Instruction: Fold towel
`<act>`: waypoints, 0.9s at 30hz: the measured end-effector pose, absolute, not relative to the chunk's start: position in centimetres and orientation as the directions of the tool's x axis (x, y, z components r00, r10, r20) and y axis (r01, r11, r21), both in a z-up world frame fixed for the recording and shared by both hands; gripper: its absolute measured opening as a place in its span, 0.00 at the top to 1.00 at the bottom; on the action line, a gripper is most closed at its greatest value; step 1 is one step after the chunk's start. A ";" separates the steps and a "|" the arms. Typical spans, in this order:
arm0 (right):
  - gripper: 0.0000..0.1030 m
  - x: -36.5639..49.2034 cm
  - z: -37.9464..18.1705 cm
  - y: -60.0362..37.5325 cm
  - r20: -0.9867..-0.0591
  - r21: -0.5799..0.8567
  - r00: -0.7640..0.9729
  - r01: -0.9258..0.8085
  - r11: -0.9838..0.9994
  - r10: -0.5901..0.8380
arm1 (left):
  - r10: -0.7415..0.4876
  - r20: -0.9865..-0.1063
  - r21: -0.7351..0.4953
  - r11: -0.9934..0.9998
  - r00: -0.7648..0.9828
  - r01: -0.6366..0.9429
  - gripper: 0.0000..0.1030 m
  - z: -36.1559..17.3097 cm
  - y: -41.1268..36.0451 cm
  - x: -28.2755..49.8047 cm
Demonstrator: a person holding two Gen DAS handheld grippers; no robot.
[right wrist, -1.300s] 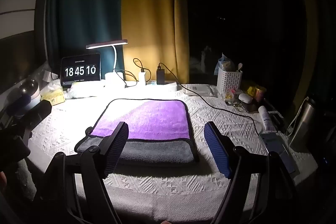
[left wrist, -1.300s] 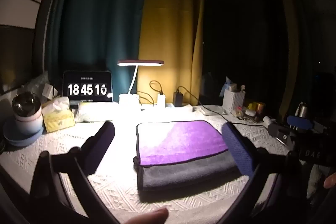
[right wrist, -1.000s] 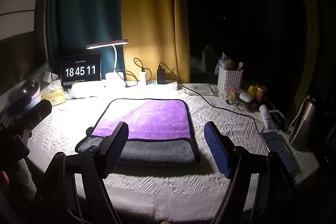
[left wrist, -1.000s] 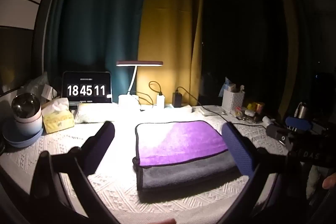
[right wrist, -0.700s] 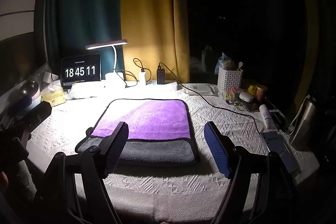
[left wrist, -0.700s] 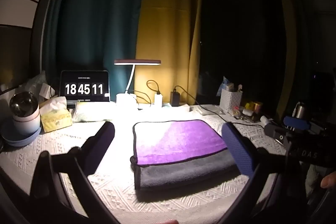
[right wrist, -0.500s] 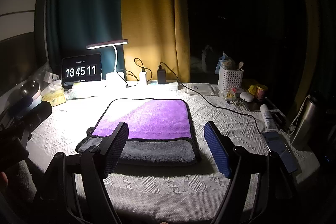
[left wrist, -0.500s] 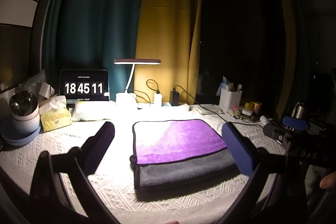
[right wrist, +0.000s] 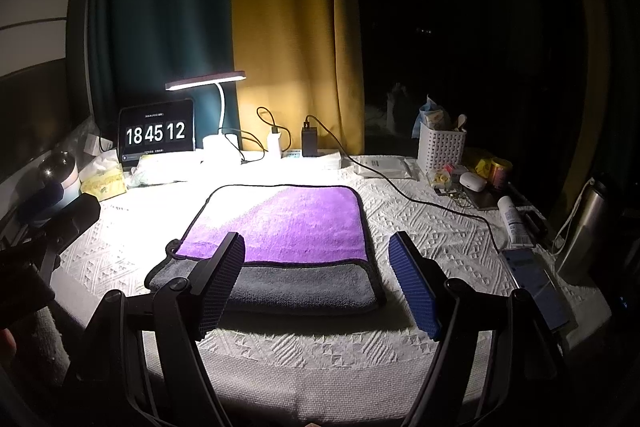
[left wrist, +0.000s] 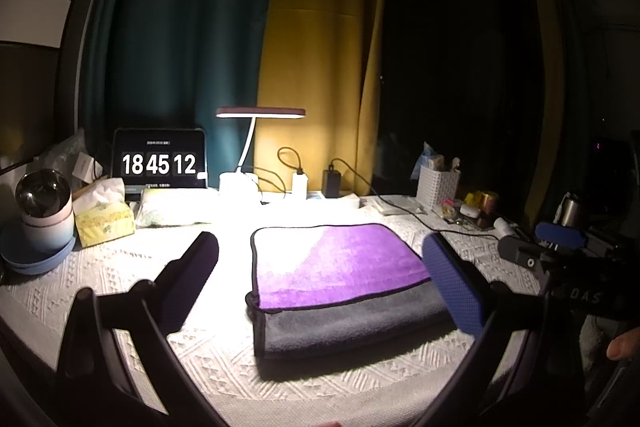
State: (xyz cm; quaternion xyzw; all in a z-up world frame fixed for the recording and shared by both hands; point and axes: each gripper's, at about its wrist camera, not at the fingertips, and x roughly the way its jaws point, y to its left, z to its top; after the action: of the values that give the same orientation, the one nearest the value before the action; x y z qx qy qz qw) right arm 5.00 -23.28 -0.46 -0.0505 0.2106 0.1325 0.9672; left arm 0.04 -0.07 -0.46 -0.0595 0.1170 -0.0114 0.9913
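Observation:
A towel (left wrist: 340, 267), purple on top and grey beneath, lies folded flat on the white textured tablecloth (left wrist: 120, 275). The grey layer sticks out along its near edge. It also shows in the right wrist view (right wrist: 280, 227). My left gripper (left wrist: 320, 259) is open and empty, held above the table's near side with the towel between its fingers in view. My right gripper (right wrist: 316, 259) is open and empty, held in front of the towel's near edge. Neither touches the towel. The right gripper's body shows at the right of the left wrist view (left wrist: 560, 247).
A lit desk lamp (left wrist: 260, 113), a clock screen (left wrist: 160, 163), chargers with cables (right wrist: 308, 139) and a tissue box (left wrist: 102, 215) line the back. A white basket (right wrist: 440, 147), small items, a phone (right wrist: 536, 283) and a steel bottle (right wrist: 584, 227) stand at the right. A cup (left wrist: 44, 211) stands at the left.
Both grippers have drifted slightly back and up from the towel, still open. The towel has not moved. The clock has advanced to 18:45:12.

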 end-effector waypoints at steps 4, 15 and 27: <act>0.25 4.7 -0.8 -23.1 -0.423 -0.039 0.875 -0.279 0.960 0.237 | -0.040 -0.235 -0.123 0.992 0.971 0.011 0.01 -0.5 0.1 0.2; 0.25 4.8 -0.9 -23.3 -0.425 -0.036 0.873 -0.280 0.959 0.239 | -0.040 -0.235 -0.124 0.992 0.971 0.011 0.01 -0.7 0.0 0.2; 0.25 4.8 -1.0 -23.2 -0.426 -0.034 0.873 -0.280 0.959 0.239 | -0.041 -0.237 -0.126 0.992 0.971 0.012 0.01 -0.8 -0.2 0.2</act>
State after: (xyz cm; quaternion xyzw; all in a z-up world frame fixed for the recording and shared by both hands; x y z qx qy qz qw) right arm 4.81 -23.22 -0.95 -0.0475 0.2137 0.1344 0.9665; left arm 0.17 -0.15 -0.84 -0.0619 0.1205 -0.0134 0.9907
